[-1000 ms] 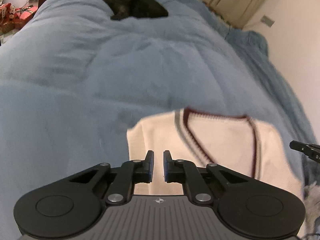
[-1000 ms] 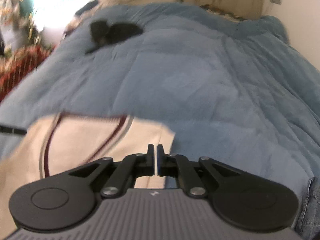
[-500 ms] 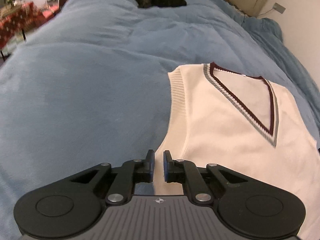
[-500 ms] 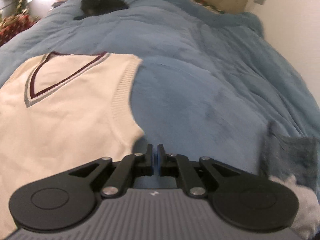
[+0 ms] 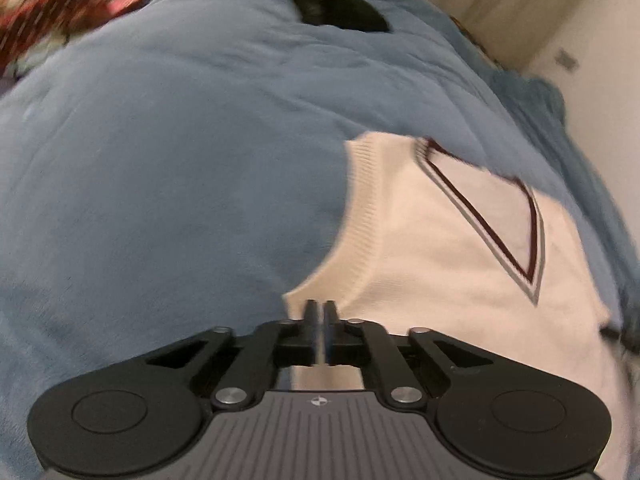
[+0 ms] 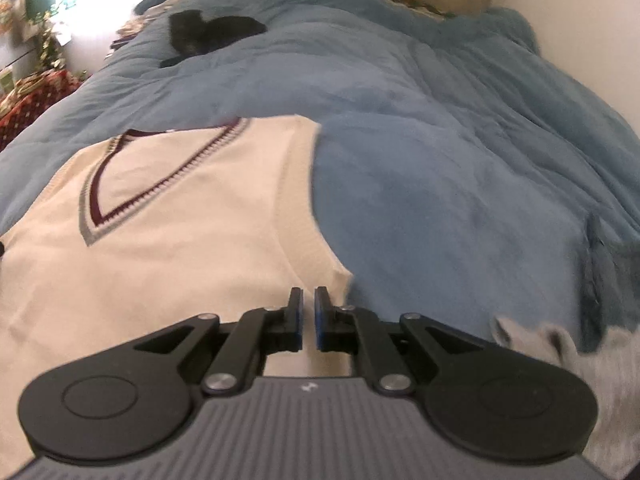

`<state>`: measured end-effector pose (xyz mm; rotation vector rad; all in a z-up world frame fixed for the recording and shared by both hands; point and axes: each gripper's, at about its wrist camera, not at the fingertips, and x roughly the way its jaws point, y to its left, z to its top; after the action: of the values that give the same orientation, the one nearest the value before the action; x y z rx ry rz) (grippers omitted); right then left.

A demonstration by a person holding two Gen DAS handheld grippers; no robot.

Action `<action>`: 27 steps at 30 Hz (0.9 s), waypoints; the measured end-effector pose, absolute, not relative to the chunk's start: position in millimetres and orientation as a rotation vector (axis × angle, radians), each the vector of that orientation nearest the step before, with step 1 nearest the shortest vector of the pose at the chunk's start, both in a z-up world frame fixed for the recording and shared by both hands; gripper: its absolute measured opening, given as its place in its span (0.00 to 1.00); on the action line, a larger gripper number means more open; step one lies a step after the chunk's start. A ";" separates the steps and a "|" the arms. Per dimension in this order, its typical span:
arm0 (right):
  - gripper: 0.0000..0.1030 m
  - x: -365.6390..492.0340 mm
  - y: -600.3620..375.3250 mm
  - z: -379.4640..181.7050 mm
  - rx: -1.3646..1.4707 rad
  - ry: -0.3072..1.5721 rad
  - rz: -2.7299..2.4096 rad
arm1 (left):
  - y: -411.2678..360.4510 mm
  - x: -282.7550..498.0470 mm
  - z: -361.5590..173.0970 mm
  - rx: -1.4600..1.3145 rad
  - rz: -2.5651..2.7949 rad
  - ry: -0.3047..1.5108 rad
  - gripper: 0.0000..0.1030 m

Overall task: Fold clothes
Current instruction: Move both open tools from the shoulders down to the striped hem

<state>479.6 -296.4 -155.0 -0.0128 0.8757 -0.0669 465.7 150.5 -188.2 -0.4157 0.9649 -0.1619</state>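
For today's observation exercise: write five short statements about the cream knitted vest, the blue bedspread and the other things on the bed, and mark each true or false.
1. The cream knitted V-neck vest lies spread on the blue plush bedspread. True.
2. Its neckline trim is green. False: maroon and grey.
3. A black object lies at the bed's far end. True.
4. The vest has long sleeves. False: sleeveless.
5. The vest lies already folded in half. False: flat, front up.
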 end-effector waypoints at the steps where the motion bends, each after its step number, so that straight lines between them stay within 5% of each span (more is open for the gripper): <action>1: 0.04 473.7 -297.9 -155.3 -0.016 0.882 -0.066 | 157.4 462.4 -189.6 -0.416 -0.133 0.972 0.04; 11: 0.06 423.1 -301.2 -135.3 0.027 0.888 -0.105 | 164.3 418.8 -166.3 -0.403 -0.110 0.948 0.05; 27: 0.12 444.6 -264.8 -159.2 -0.067 0.772 -0.036 | 73.1 420.5 -172.4 -0.190 -0.295 0.836 0.10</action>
<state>444.6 -264.8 -159.2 -0.0668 0.7715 -0.0363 420.5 73.1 -172.4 -0.1897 0.8359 -0.2953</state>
